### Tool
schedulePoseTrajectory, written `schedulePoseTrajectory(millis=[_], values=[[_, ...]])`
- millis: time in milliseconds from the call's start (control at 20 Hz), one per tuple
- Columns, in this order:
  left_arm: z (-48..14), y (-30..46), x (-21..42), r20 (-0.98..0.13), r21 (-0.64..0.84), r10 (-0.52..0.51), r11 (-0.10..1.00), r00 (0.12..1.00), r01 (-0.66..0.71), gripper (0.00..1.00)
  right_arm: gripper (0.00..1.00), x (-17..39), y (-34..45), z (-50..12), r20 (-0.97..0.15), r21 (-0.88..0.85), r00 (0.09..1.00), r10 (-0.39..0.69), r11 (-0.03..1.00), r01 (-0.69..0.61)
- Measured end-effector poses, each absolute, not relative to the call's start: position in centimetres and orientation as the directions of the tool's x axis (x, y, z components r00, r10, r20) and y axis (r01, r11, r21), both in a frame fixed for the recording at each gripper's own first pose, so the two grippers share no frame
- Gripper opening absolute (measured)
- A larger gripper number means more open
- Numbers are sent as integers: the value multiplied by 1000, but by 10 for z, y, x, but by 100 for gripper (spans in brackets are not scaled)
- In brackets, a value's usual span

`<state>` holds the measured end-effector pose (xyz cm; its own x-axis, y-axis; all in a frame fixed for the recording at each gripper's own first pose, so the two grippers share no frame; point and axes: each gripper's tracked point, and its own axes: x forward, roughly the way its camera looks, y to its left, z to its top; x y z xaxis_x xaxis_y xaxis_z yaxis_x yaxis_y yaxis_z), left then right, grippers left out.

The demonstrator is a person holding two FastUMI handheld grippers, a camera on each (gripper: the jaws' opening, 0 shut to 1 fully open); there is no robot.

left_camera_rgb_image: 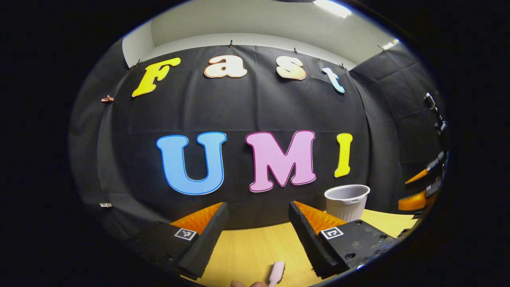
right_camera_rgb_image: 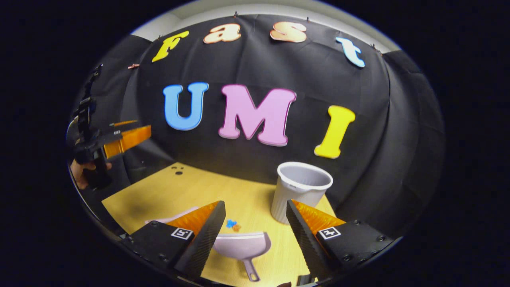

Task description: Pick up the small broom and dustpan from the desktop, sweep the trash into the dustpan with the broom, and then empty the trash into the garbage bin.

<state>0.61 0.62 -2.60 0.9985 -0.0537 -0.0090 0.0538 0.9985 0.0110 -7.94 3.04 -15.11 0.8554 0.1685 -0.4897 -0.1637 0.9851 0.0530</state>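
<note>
Between your right tongs (right_camera_rgb_image: 253,233), spread and empty, the dustpan (right_camera_rgb_image: 241,245) lies on the desk (right_camera_rgb_image: 167,191), trash (right_camera_rgb_image: 233,225) at its lip, bin (right_camera_rgb_image: 299,189) just beyond. Left tongs (left_camera_rgb_image: 259,235) gape too, above the broom (left_camera_rgb_image: 276,273). Risk: descending carelessly could nudge the pan and scatter trash.

A light yellow wood-grain surface (right_camera_rgb_image: 167,191) with two small dark holes (right_camera_rgb_image: 177,170) near its far edge stood before the black cloth wall (left_camera_rgb_image: 247,103), clipped along its top, under a white ceiling with a bright light panel (left_camera_rgb_image: 332,7).
</note>
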Motion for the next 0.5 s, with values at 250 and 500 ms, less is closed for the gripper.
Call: schedulePoseTrajectory(millis=[250,500], values=[[-44,8,9,-51,3,-44,999,998,44,97,97,-122,31,-241,-691,69,698,187,979,-193],[-59,17,13,-94,-12,7,1000,996,-8,97,96,-143,36,-334,-821,103,525,224,963,-250]])
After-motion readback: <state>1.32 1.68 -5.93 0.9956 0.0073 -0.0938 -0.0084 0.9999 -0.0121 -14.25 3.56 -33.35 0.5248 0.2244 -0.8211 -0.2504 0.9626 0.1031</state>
